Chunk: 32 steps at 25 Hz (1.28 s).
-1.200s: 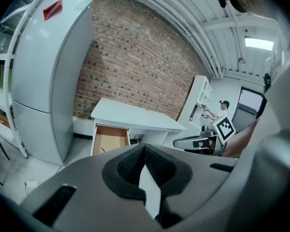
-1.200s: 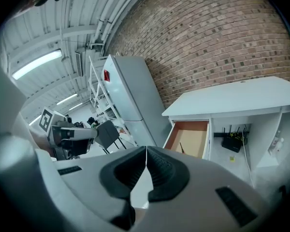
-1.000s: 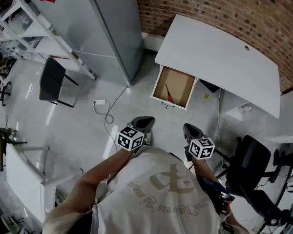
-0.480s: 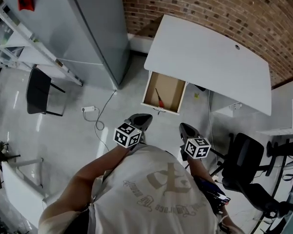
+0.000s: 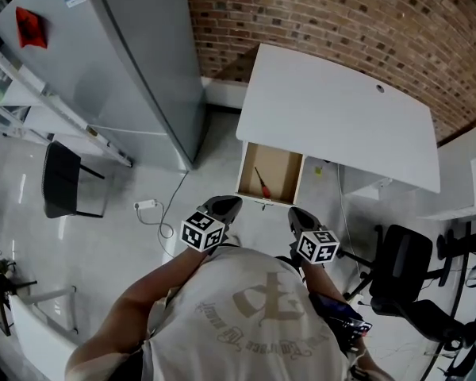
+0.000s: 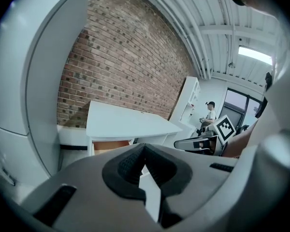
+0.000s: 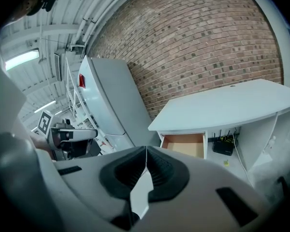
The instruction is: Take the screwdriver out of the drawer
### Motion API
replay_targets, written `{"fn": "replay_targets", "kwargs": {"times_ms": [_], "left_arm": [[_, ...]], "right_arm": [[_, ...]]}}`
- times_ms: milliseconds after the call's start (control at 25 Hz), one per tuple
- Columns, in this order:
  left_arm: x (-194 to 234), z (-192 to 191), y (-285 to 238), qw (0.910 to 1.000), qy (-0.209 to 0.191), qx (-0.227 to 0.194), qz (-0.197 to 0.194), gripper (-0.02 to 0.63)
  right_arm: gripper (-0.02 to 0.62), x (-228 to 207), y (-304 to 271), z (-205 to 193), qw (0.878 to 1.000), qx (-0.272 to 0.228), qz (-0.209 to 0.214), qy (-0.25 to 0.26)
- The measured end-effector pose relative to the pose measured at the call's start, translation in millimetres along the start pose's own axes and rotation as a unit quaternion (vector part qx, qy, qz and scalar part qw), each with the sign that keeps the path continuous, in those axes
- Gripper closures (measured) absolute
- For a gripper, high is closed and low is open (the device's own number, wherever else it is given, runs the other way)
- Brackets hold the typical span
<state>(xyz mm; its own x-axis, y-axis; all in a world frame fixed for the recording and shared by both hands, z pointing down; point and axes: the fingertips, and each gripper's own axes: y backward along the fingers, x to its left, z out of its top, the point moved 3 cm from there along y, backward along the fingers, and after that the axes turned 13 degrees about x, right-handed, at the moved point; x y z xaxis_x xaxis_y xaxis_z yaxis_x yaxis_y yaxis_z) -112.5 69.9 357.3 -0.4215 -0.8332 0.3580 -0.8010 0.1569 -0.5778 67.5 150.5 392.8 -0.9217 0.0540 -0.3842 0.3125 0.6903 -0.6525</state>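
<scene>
An open wooden drawer (image 5: 270, 174) hangs under the white desk (image 5: 341, 117). In it lies a red-handled screwdriver (image 5: 263, 182), slanted. My left gripper (image 5: 225, 205) and right gripper (image 5: 297, 215) are both held just short of the drawer's front, each shut with nothing between its jaws. The left gripper view shows the drawer front (image 6: 110, 145) below the desk top. Seen from the right gripper, the drawer (image 7: 186, 145) stands open, its contents out of sight.
A tall grey cabinet (image 5: 127, 62) stands left of the desk, with a cable and plug (image 5: 145, 205) on the floor beside it. A black office chair (image 5: 401, 272) sits at the right. A brick wall (image 5: 341, 22) runs behind the desk. A black chair (image 5: 62, 180) is at the left.
The desk and drawer have come closer to me and both grippers have advanced toward the drawer front. Both stay shut.
</scene>
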Motion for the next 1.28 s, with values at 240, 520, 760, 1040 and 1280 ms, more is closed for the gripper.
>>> {"fn": "replay_targets", "kwargs": {"times_ms": [240,520,760,1040,1280], "left_arm": [[30.3,6.6,16.6,0.9999,0.01,-0.01,0.009,0.586],[40.8,5.2,10.6,0.9993,0.032,-0.014,0.012,0.584],[47.2,2.5,-5.8,0.9987,0.046,-0.006,0.022,0.584],[58.3,27.0,-27.2,0.9979,0.048,-0.003,0.042,0.584],[68.7,37.3,-39.8,0.9968,0.049,0.002,0.063,0.584]], "right_arm": [[0.571,11.4,-17.6,23.5,1.0,-0.01,-0.008,0.002],[0.571,6.0,-27.8,20.6,1.0,0.013,-0.008,0.007],[0.571,-5.3,-47.9,27.5,0.999,0.026,0.013,0.023],[0.571,-33.2,-73.0,53.2,0.998,0.04,0.033,0.047],[0.571,-52.9,-96.9,59.9,0.995,0.064,0.051,0.064]]}}
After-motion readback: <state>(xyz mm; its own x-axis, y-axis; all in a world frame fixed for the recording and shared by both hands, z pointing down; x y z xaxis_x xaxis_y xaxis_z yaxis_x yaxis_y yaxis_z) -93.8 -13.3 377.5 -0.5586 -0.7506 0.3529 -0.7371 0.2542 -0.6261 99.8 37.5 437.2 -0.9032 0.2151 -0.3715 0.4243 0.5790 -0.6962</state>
